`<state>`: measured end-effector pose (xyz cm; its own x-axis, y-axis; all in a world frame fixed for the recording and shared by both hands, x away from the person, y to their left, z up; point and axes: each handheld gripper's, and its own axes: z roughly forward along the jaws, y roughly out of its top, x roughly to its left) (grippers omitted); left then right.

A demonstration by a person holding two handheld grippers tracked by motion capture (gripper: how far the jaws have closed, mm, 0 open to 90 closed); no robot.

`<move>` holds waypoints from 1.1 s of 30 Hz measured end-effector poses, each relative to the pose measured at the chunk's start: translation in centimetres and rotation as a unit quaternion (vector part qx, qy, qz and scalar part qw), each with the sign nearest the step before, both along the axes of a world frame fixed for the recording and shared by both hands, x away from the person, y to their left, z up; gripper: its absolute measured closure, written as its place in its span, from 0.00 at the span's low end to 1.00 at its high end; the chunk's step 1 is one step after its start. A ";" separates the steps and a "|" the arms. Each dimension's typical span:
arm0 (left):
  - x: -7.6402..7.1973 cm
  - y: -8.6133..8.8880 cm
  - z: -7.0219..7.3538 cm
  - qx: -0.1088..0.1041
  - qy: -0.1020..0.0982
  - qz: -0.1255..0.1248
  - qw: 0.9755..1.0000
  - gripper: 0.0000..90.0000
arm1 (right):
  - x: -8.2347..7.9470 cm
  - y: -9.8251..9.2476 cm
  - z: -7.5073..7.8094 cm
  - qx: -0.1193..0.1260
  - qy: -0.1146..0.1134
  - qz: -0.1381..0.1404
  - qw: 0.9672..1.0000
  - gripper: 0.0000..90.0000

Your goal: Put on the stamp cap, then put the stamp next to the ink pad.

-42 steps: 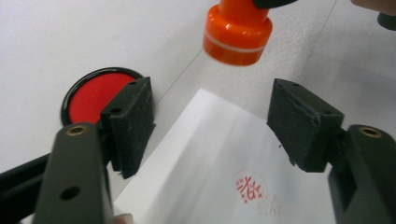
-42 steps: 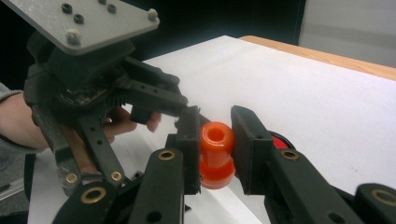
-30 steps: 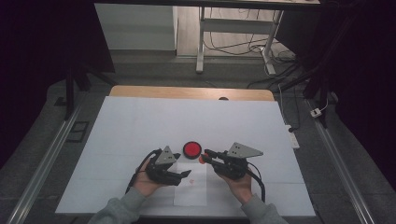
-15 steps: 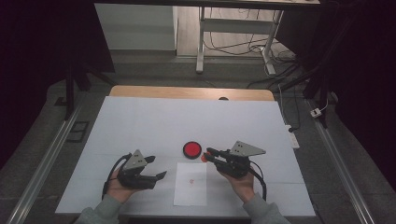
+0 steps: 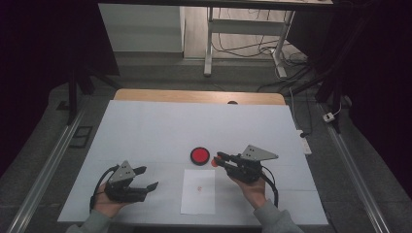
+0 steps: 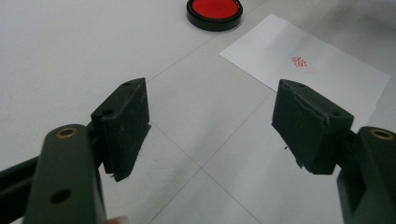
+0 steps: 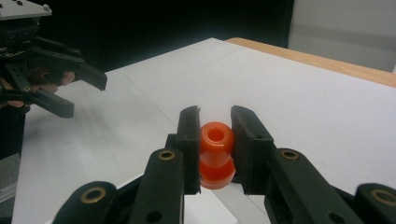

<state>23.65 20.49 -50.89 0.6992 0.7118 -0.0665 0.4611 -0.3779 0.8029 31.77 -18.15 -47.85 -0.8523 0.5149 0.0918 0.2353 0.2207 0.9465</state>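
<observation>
Holding: the right gripper (image 5: 221, 158) has its two black jaws closed on an orange stamp (image 7: 216, 154); in the right gripper view the pads press on both sides of its narrow waist.
Stamp position: the orange stamp is upright between the jaws, its round top with a small hole turned to the camera, and it is above the white table (image 5: 145, 126), between the ink pad and the paper.
Left gripper: the left gripper (image 5: 148, 178) has its jaws wide apart with nothing between them; in the left gripper view only the table surface shows in the gap.
Left gripper place: near the front left part of the table, well apart from the paper and from the right gripper.
Ink pad: a round red ink pad (image 5: 199, 156) in a black rim lies on the table, just beside the tip of the right gripper.
Paper: a white sheet of paper (image 5: 198, 191) lies flat in front of the ink pad, between the two hands.
Mark: a small red print (image 6: 299, 61) is on the upper half of the paper.
Hands: a person's hand holds each gripper from the near edge of the table.
</observation>
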 end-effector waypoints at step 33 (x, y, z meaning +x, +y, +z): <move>0.4 0.0 -0.5 0.008 0.013 0.002 1.000 0.30 | 4.3 0.0 -1.5 -0.042 0.013 -0.077 0.996 0.81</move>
